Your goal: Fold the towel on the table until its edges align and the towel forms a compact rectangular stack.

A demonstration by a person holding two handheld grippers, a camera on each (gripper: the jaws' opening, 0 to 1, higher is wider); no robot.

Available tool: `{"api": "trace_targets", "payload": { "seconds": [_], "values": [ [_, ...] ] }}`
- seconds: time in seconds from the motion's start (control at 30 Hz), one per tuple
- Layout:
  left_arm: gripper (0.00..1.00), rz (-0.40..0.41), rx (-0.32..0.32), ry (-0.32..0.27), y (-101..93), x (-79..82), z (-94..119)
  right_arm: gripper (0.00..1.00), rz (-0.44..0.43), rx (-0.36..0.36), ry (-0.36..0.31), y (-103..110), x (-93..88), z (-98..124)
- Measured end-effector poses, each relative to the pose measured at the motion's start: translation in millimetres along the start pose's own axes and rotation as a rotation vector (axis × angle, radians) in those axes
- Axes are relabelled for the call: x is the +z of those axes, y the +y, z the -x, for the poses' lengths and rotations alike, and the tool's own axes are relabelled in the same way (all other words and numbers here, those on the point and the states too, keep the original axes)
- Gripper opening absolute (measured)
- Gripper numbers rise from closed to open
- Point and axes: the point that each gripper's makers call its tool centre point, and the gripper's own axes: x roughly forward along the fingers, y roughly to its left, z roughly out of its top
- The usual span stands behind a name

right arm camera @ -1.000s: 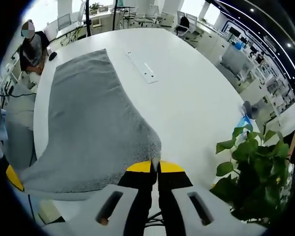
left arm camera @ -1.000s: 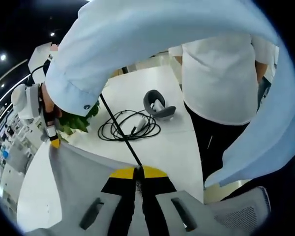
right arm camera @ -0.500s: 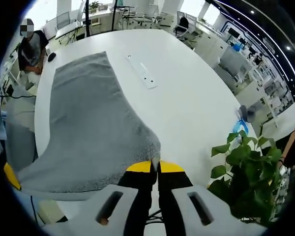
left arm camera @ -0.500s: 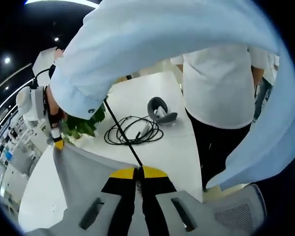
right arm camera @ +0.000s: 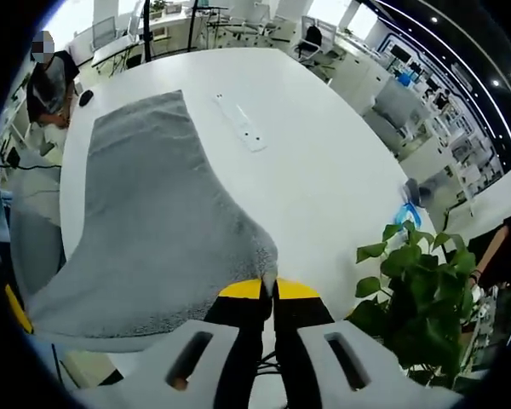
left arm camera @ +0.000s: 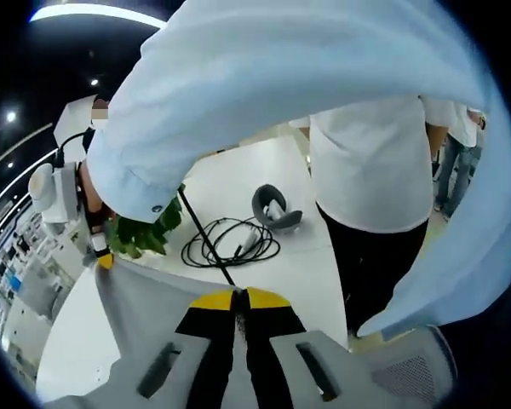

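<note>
I have both corners pinched: my right gripper [right arm camera: 268, 290] is clamped on the grey towel [right arm camera: 153, 221], my left gripper [left arm camera: 239, 298] on its other near corner. The towel spreads flat toward the upper left across the white table [right arm camera: 324, 162], so I judge no fold finished yet.

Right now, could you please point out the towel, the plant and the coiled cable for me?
towel [right arm camera: 153, 230], right gripper view, middle of the grey cloth.
plant [right arm camera: 413, 294], right gripper view, its green leaves.
cable [left arm camera: 230, 243], left gripper view, the black coil on the table.

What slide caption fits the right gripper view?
Right gripper pinches a corner of the grey towel spread across the white table, beside a potted plant.
</note>
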Motion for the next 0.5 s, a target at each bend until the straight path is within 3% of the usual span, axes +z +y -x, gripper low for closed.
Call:
{"api": "trace_targets", "payload": {
  "seconds": [0.43,0.5],
  "values": [
    [0.04,-0.032,-0.025,-0.039,-2.9,15.4,1,0.01,-0.013,-0.028,0.015,1,-8.1,19],
    [0.04,-0.034,-0.025,-0.044,-2.3,17.2,2,0.01,-0.013,-0.031,0.015,-7,-7.8,19]
  ]
}}
